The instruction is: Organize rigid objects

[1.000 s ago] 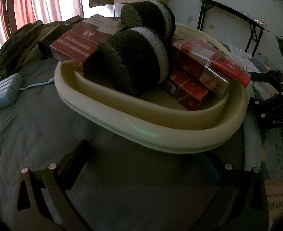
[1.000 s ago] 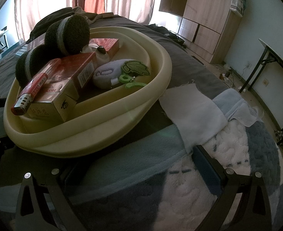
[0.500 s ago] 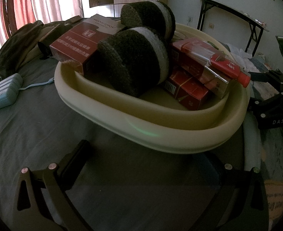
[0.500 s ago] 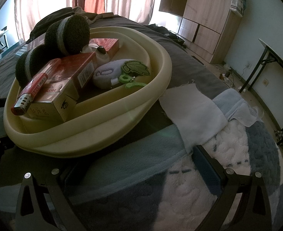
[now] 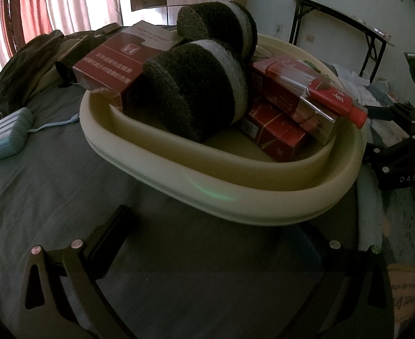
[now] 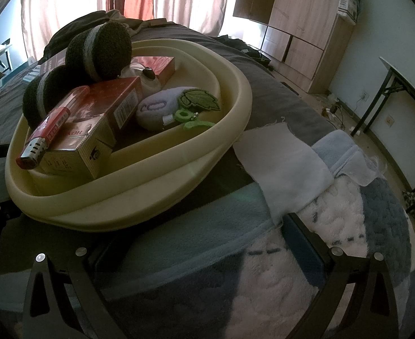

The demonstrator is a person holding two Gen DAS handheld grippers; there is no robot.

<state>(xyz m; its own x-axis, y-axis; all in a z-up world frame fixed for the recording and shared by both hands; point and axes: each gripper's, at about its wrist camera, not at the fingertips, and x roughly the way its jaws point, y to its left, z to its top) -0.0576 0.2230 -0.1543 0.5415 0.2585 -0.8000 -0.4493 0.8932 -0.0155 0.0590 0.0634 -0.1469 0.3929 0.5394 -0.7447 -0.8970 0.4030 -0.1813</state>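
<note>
A cream basin (image 5: 235, 197) (image 6: 151, 197) rests on a dark bedsheet. Inside lie two dark round scouring pads (image 5: 196, 90) (image 6: 100, 48), several red boxes (image 5: 275, 135) (image 6: 94, 130), a red lighter (image 5: 334, 99) (image 6: 46, 130) on top of a box, and a pale pouch with a green leaf (image 6: 176, 104). My left gripper (image 5: 216, 226) stands open in front of the basin's near rim, nothing between its fingers. The right gripper (image 6: 199, 231) is open too, just short of the basin's other side, over a blue and white towel.
A pale blue case with a cord (image 5: 8, 134) lies left of the basin. Dark clothing (image 5: 32, 59) is piled behind. Folded cloths (image 6: 286, 163) and a fluffy towel (image 6: 334, 226) sit right of the basin. A folding table (image 5: 337, 28) and a wardrobe (image 6: 306, 28) stand further off.
</note>
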